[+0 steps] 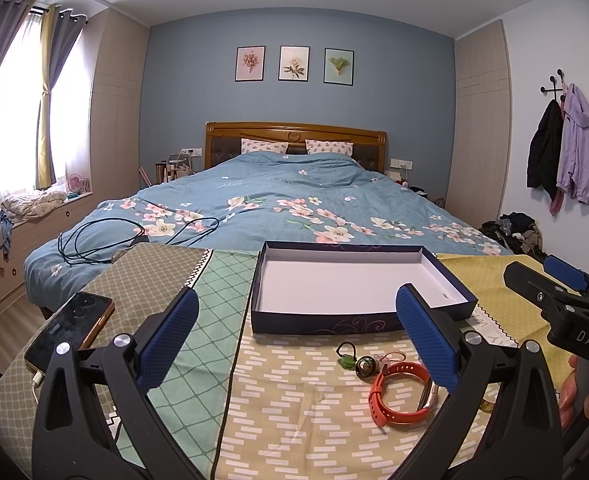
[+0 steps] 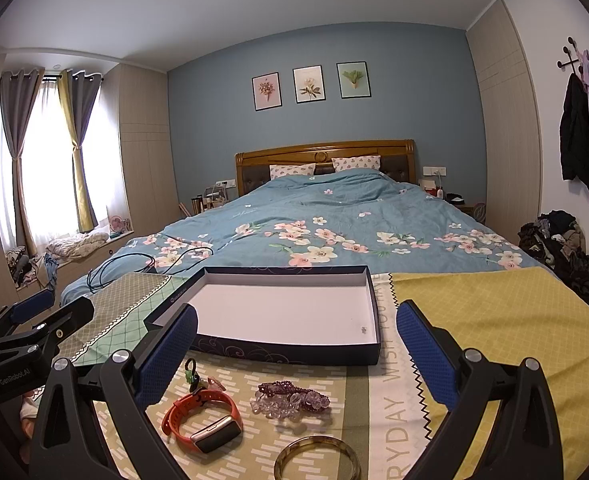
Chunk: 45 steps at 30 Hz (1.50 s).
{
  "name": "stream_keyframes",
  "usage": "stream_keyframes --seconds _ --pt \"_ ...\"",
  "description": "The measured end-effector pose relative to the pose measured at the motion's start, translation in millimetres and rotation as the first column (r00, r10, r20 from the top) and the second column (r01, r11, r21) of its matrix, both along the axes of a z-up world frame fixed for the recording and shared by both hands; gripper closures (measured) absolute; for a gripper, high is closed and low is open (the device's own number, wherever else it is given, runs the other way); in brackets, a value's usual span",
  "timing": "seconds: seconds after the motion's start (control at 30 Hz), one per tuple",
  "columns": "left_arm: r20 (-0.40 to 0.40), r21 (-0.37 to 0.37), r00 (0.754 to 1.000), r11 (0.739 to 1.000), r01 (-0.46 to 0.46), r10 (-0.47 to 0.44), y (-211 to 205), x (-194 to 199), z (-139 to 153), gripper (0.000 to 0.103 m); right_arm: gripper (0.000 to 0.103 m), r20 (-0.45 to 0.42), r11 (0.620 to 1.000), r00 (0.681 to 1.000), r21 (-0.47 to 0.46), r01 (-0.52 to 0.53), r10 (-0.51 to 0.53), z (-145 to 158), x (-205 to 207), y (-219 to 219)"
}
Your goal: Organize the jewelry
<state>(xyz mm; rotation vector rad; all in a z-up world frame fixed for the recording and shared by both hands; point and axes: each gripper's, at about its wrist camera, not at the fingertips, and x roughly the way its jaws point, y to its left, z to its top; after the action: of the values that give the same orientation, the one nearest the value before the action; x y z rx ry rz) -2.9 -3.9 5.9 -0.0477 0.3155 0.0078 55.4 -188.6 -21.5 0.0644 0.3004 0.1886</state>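
A dark blue box (image 1: 326,316) with a white inside stands open and empty on the patterned cloth; it also shows in the right wrist view (image 2: 294,350). In front of it lie an orange watch (image 1: 398,394) (image 2: 202,420), small charms (image 1: 352,360) (image 2: 194,376), a purple and clear bead bracelet (image 2: 292,398) and a brown bangle (image 2: 316,460). My left gripper (image 1: 298,336) is open and empty above the cloth, left of the watch. My right gripper (image 2: 296,350) is open and empty above the jewelry.
A phone (image 1: 70,332) on a cable lies on the cloth at the left. Behind the box is a bed with a blue floral duvet (image 1: 286,204) and a dark cable (image 1: 106,236) on it. Clothes are piled on the floor at the right (image 2: 562,248).
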Motion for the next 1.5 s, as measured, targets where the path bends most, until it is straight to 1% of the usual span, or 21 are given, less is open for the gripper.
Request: stream_keyframes --seconds 0.63,0.67,1.5 --pt "0.004 0.001 1.0 1.0 0.008 -0.008 -1.9 2.6 11.4 0.006 0.007 0.001 1.0 1.0 -0.004 0.0 0.0 0.5 1.0 1.3" --pt "0.004 0.003 1.0 1.0 0.007 -0.007 -2.6 -0.9 7.4 0.006 0.007 0.001 1.0 1.0 -0.004 0.0 0.0 0.4 0.9 1.3" --pt "0.003 0.002 1.0 1.0 0.012 -0.012 -2.6 -3.1 9.1 0.006 0.007 -0.008 1.0 1.0 0.001 -0.001 0.001 -2.4 0.1 3.2"
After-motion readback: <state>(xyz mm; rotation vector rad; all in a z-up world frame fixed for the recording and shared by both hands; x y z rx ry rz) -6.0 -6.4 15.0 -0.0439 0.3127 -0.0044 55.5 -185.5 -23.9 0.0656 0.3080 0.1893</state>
